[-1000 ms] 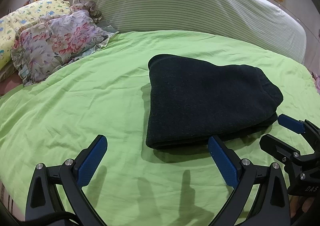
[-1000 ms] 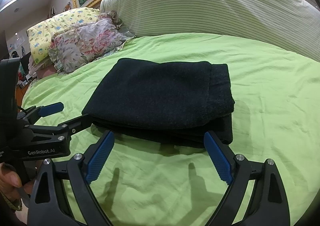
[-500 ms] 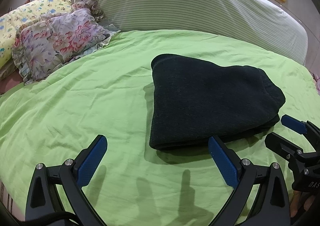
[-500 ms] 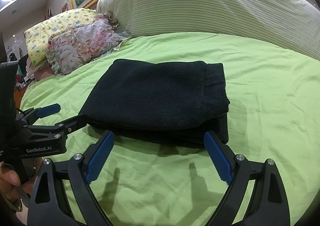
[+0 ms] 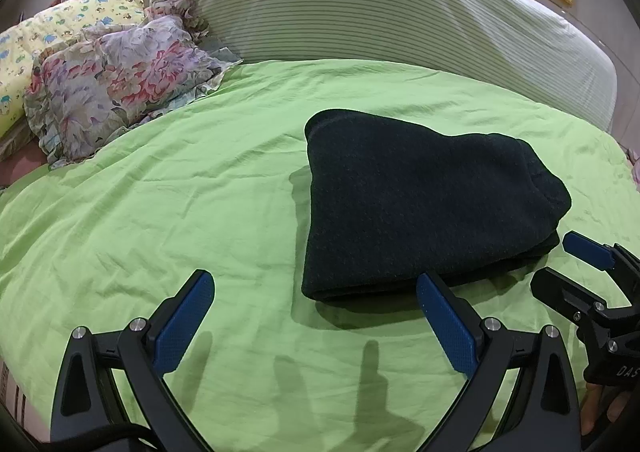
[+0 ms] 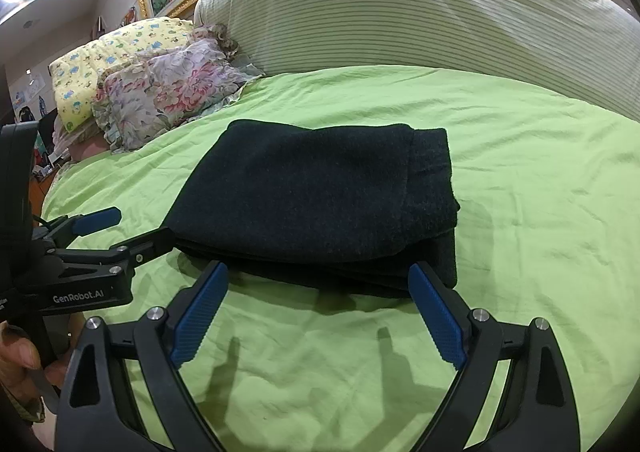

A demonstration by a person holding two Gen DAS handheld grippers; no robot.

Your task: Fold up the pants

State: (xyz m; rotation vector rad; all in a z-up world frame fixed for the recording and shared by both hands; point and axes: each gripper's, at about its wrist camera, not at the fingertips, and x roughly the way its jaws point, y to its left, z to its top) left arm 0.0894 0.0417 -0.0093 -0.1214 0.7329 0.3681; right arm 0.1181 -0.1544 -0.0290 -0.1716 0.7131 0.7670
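- Left wrist view: I see the pants (image 5: pixel 420 208) lying as a compact dark stack on the green sheet (image 5: pixel 168 212), on the near side of the striped bolster (image 5: pixel 380 8) and well apart from the floral pillow (image 5: pixel 116 80). My left gripper (image 5: pixel 316 316) is spread wide and holds nothing; its right fingertip sits just at the near edge of the pants, the other over bare sheet. The right gripper (image 5: pixel 576 264) shows beside the pants' near right corner, released too.
- Right wrist view: my right gripper (image 6: pixel 320 304) is also spread and empty, both fingertips just short of the pants' (image 6: pixel 320 196) near edge. The layers look stacked, with a lower layer sticking out at the pants' right corner. The left gripper (image 6: pixel 120 228) rests by the near left corner.
- My read: folding looks essentially done. To finish well, I would keep both pairs of fingers clear of the cloth while retreating, or nudge that protruding corner flush without dragging the top layer.
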